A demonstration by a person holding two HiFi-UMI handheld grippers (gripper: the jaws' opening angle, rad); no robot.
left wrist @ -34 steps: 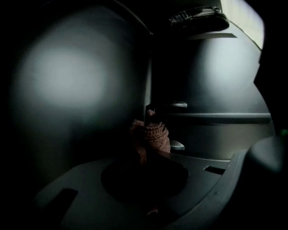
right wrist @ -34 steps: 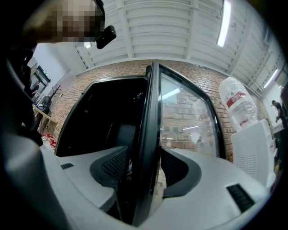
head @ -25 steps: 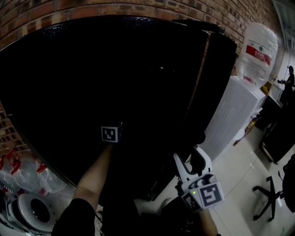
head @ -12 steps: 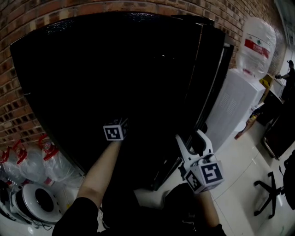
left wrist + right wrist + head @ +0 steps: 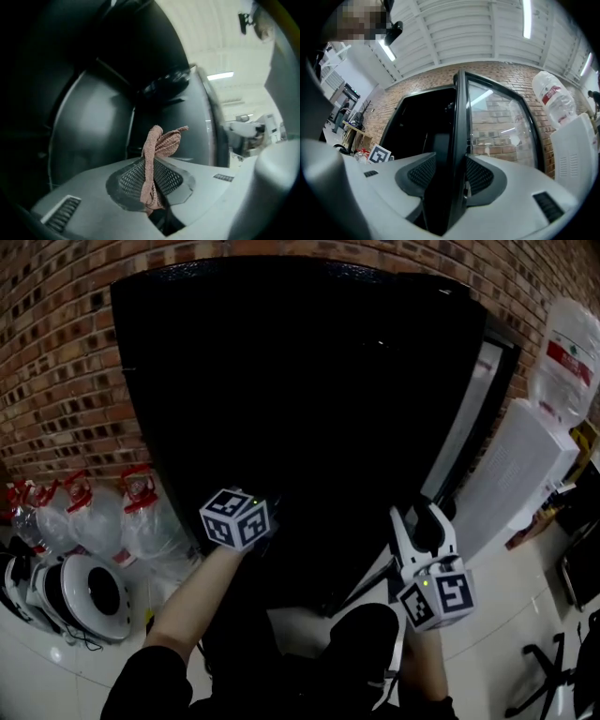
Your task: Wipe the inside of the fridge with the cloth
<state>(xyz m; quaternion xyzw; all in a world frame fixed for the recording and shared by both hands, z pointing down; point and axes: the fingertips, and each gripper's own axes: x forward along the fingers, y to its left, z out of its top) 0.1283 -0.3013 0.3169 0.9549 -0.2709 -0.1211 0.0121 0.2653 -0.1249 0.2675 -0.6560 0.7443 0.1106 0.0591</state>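
The fridge [image 5: 300,381] is a tall black cabinet against a brick wall, and its inside is too dark to read. My left gripper [image 5: 151,173] is shut on a pinkish-brown cloth [image 5: 161,143] that sticks up between its pads, in front of the dark cabinet. In the head view only its marker cube [image 5: 236,518] shows. My right gripper [image 5: 424,521] sits at the free edge of the open glass door [image 5: 461,140]. That edge fills the gap of the right gripper [image 5: 449,178], whose jaws have just been closing onto it.
A white water dispenser [image 5: 525,474] with a bottle [image 5: 567,357] on top stands right of the door. Several water bottles [image 5: 112,521] and a round white appliance [image 5: 80,596] sit on the floor at the left. An office chair [image 5: 562,681] is at the lower right.
The left gripper with the cloth has moved and risen, and its cube now looks larger and nearer. The right gripper stays at the door edge. The view has swung left, showing the floor bottles.
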